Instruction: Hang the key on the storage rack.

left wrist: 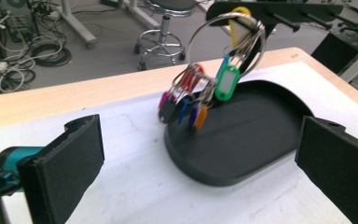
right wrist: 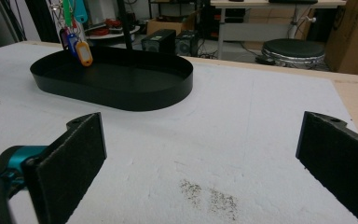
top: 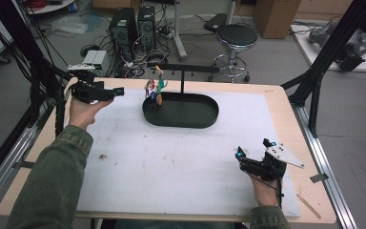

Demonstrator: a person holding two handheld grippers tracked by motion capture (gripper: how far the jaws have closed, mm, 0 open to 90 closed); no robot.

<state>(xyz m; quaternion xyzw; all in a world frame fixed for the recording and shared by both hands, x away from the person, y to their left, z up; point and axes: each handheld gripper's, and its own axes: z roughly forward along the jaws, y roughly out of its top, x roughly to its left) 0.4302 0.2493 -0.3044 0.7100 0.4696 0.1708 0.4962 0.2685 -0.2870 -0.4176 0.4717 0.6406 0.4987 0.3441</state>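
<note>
Toward the far left of the surface, the left tool is held level in the person's left hand, pointing at a bunch of keys that hangs from the left end of a black rack. Its jaws stand wide apart with nothing between them, and the keys are still a little way beyond their tips. From the left tool's own camera, the keys are a cluster of coloured tags, green, orange, blue, purple and red, strung on small rings from one large metal ring hooked over the rack; the cluster is slightly blurred. The tags dangle just above the left end of an oval black tray, which sits on the white sheet that covers the surface, with the rack's post rising from it. Near the right front corner, the right tool rests low on the surface in the right hand, well apart from the tray and keys. Its jaws are also spread wide and hold nothing; from its camera they frame bare white sheet with a dark smudge, and the tray and the hanging tags lie farther off at upper left.
</note>
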